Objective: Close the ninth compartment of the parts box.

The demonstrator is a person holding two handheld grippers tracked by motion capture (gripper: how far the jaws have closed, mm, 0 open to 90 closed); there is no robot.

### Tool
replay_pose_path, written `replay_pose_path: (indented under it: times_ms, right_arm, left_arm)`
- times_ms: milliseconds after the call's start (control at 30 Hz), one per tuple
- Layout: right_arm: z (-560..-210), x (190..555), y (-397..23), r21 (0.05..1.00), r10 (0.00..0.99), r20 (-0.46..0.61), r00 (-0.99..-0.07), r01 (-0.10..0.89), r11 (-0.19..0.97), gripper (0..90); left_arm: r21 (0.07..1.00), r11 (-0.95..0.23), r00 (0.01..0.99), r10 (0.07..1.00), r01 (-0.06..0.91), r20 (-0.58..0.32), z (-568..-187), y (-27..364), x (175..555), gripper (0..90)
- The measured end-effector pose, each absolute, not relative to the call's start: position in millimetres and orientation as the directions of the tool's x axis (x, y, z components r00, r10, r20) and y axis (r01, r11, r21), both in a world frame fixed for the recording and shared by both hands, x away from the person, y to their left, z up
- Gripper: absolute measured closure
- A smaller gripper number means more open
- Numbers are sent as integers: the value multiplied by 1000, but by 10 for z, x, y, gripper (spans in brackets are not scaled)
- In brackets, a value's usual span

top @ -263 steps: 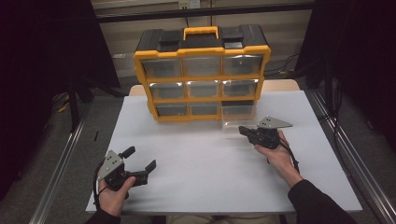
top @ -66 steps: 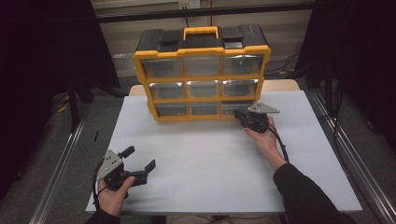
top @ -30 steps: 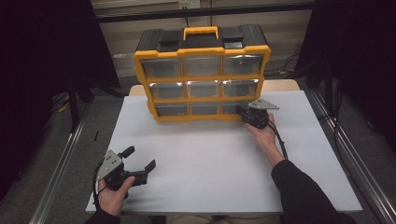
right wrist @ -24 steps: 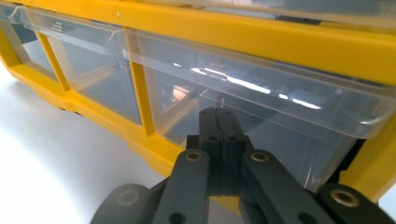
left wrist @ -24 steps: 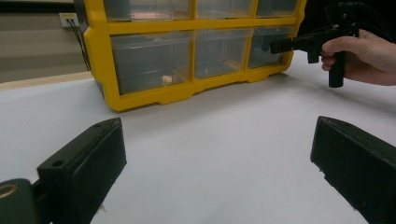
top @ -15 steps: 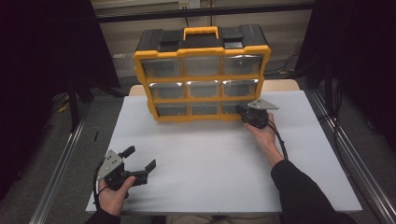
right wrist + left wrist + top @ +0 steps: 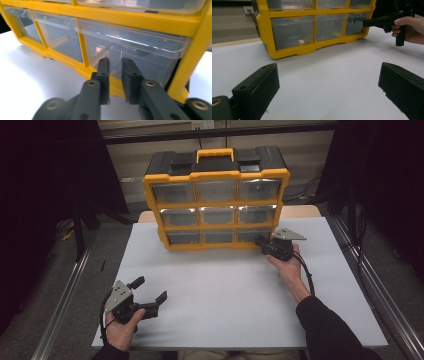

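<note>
A dim room with dark curtains at both sides surrounds a white table point(image 7: 240, 295), whose top is bare apart from one large thing at its far edge. That thing is a yellow and black drawer organiser point(image 7: 216, 200) with a yellow carry handle point(image 7: 215, 154) on its black top and nine clear plastic drawers in three rows of three. It stands upright, its drawer fronts facing the person.

The person's right forearm in a dark sleeve reaches forward from the bottom right, and the right hand point(image 7: 286, 269) holds the right gripper point(image 7: 261, 241) at the organiser's lower right corner. In the right gripper view its two black jaws stand close together with a slim gap between them, tips right at the front of the bottom-right drawer point(image 7: 132, 52); whether they touch the plastic cannot be told. This drawer looks empty through its clear front. A black cable point(image 7: 307, 275) trails back from the gripper along the wrist.

The left hand point(image 7: 122, 327) rests near the table's near left corner, well apart from the organiser, holding the left gripper point(image 7: 150, 292). Its jaws are spread wide, with bare white tabletop between them in the left gripper view, and they point toward the organiser's bottom row.
</note>
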State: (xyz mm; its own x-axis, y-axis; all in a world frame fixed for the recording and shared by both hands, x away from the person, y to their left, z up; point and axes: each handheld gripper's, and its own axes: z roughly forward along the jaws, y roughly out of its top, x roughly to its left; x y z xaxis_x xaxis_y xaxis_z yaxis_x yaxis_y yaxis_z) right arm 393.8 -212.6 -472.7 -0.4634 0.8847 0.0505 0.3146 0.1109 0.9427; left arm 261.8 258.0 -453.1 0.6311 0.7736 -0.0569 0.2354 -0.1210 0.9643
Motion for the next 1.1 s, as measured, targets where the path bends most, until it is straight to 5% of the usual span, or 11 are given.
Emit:
replay_pose_path:
  times_ms: [167, 333, 467, 700, 1100]
  right_arm:
    - [-4691, 3869, -2177, 946, 888, 66, -455, 312, 89, 619]
    - [-4649, 3827, -2219, 939, 892, 91, -443, 337, 71, 347]
    - [-4637, 3793, -2254, 937, 890, 101, -444, 343, 65, 211]
    - [-4610, 3704, -2266, 936, 889, 105, -446, 347, 63, 52]
    - [-4495, 3569, -2289, 939, 877, 125, -465, 340, 46, 6]
  left_arm:
    - [964, -124, 629, 776, 237, -54, -4533, 2586, 2623, 31]
    - [965, -117, 623, 780, 235, -58, -4529, 2585, 2635, 31]
    - [964, -113, 623, 779, 242, -66, -4530, 2575, 2638, 31]
    - [964, -114, 621, 781, 241, -63, -4532, 2582, 2637, 31]
    - [966, -112, 618, 784, 234, -59, -4526, 2629, 2587, 31]
